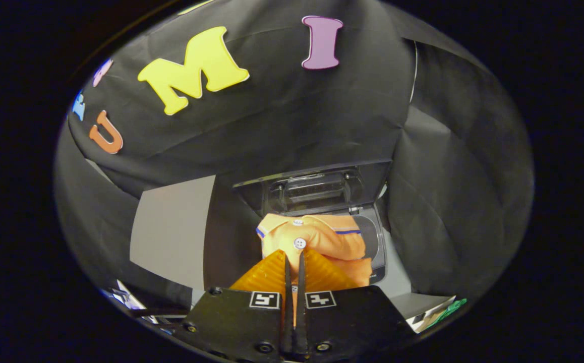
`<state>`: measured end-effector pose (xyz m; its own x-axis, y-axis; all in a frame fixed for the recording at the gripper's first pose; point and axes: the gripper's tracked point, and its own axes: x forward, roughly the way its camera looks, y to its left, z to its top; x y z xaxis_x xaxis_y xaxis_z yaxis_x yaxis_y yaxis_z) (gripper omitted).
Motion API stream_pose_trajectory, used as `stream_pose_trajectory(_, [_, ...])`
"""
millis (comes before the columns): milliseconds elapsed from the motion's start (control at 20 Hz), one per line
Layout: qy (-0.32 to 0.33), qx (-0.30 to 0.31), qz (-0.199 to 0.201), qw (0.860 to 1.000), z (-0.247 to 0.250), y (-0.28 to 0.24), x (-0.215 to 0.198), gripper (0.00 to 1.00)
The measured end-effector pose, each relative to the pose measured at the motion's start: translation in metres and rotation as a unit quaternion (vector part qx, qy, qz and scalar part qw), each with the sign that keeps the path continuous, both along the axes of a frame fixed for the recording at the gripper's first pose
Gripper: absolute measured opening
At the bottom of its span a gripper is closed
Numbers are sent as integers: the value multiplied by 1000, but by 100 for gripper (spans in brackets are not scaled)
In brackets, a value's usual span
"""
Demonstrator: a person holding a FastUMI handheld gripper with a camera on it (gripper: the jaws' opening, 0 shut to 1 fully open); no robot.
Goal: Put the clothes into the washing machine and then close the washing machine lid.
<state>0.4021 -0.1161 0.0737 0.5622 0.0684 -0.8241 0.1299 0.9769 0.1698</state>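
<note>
An orange shirt (322, 239) with white buttons and a blue-trimmed collar hangs just ahead of my fingers, over the opening of the washing machine (380, 252). My gripper (294, 257) is shut on a fold of the shirt, both fingers pressed close together with cloth pinched between them. The machine's dark lid (317, 189) stands raised behind the shirt. Most of the drum is hidden by the cloth.
Black cloth walls close in behind and to the right of the machine. A grey panel (173, 232) stands to the left of it. Some light and green items (438, 312) lie low to the right of my fingers.
</note>
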Motion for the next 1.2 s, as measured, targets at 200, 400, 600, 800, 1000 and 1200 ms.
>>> stream_pose_trajectory(200, [10,7,26,1000,-22,-5,16,6])
stream_pose_trajectory(400, [27,-12,42,999,-52,-8,29,6])
stream_pose_trajectory(600, [43,-39,49,997,-83,-11,41,6])
stream_pose_trajectory(800, [59,-42,43,996,-100,-13,43,5])
stream_pose_trajectory(1000, [79,-38,31,996,-134,-17,54,6])
stream_pose_trajectory(1200, [100,-39,27,994,-162,-17,56,6])
